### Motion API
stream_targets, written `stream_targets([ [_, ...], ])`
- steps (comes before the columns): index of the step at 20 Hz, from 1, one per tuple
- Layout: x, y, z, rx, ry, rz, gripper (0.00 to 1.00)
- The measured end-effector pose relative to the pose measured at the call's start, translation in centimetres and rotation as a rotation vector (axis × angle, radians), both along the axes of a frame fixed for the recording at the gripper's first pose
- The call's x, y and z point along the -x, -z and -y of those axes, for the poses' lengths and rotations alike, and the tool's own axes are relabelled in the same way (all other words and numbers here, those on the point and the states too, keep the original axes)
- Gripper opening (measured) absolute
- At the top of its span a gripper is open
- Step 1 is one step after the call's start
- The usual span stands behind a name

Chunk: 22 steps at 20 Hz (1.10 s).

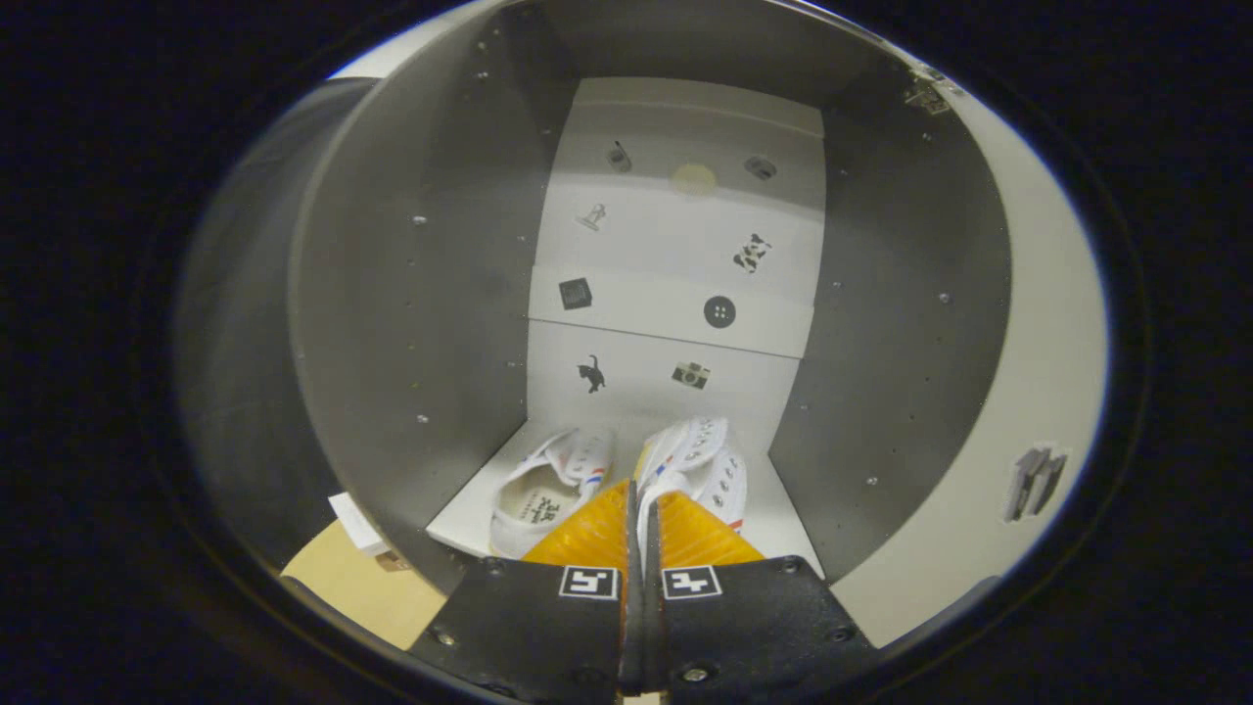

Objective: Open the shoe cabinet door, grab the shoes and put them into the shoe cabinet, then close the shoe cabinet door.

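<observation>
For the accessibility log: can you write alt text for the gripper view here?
The gripper, fingers nearly closed on the right shoe, reaches into an open shoe cabinet. The left shoe lies beside it on the cabinet floor, before a white back panel with small black stickers.

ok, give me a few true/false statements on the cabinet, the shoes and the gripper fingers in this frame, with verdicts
1. The shoe cabinet stands open. True.
2. One shoe lies inside. False: a left shoe and a right shoe both sit on the bottom shelf.
3. The gripper has its fingers spread wide. False: they are nearly together, pinching the right shoe's edge.
4. The back panel carries small dark stickers. True.
5. The shoes are black. False: white.
</observation>
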State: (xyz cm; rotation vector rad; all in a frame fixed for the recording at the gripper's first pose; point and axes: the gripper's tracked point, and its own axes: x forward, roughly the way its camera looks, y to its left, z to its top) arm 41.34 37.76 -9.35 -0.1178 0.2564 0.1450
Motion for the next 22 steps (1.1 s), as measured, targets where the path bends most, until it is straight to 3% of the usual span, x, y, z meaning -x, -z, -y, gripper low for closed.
stream_targets([
  [6, -4.9, 2.3, 0.7, 0.021, -0.007, -0.031, 0.04],
  [14, -5.6, 6.4, -1.3, 0.020, -0.066, -0.128, 0.04],
  [21, -4.2, 5.5, -0.8, 0.018, -0.029, -0.090, 0.14],
  [22, -3.9, 4.9, -0.7, 0.028, -0.019, -0.065, 0.29],
])
